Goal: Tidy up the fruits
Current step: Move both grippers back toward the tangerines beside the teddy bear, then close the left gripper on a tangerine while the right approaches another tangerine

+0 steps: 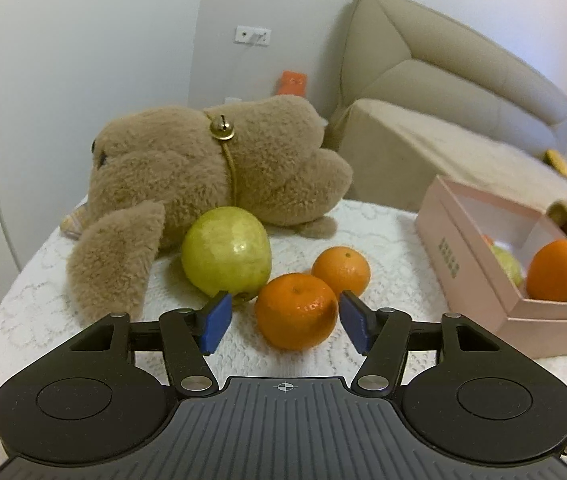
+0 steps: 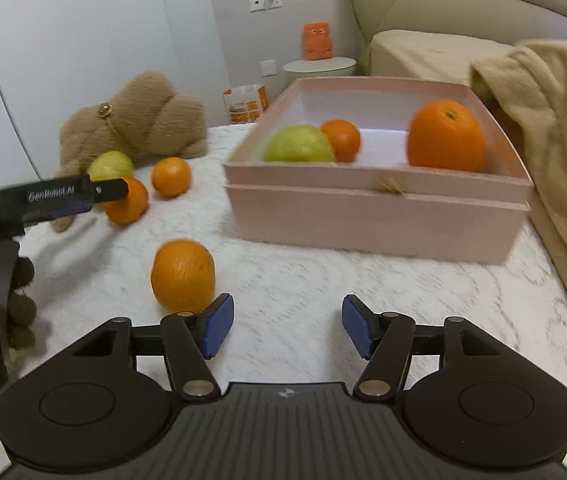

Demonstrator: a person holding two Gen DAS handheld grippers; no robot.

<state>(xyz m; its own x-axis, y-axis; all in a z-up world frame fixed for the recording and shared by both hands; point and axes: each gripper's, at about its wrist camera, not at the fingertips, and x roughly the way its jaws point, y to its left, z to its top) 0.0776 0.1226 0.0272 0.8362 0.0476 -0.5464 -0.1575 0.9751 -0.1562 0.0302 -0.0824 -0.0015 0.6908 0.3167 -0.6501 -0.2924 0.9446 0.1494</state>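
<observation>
In the left wrist view my left gripper [image 1: 286,322] is open around a tangerine [image 1: 295,310] on the white lace cloth. Its right pad is almost at the peel and a gap shows on the left. A second tangerine [image 1: 341,270] and a green fruit [image 1: 225,254] lie just behind. In the right wrist view my right gripper [image 2: 287,326] is open over bare cloth with nothing between its pads. An orange [image 2: 183,274] sits just left of its left pad. The pink box [image 2: 375,216] holds a green fruit [image 2: 299,144], a small tangerine [image 2: 341,140] and a big orange [image 2: 445,136].
A brown plush toy [image 1: 203,164] lies behind the loose fruit at the table's far left. A beige blanket [image 2: 555,140] hangs along the right side of the box. A sofa [image 1: 443,80] stands beyond the table. An orange toy [image 2: 317,40] sits on a small round stand.
</observation>
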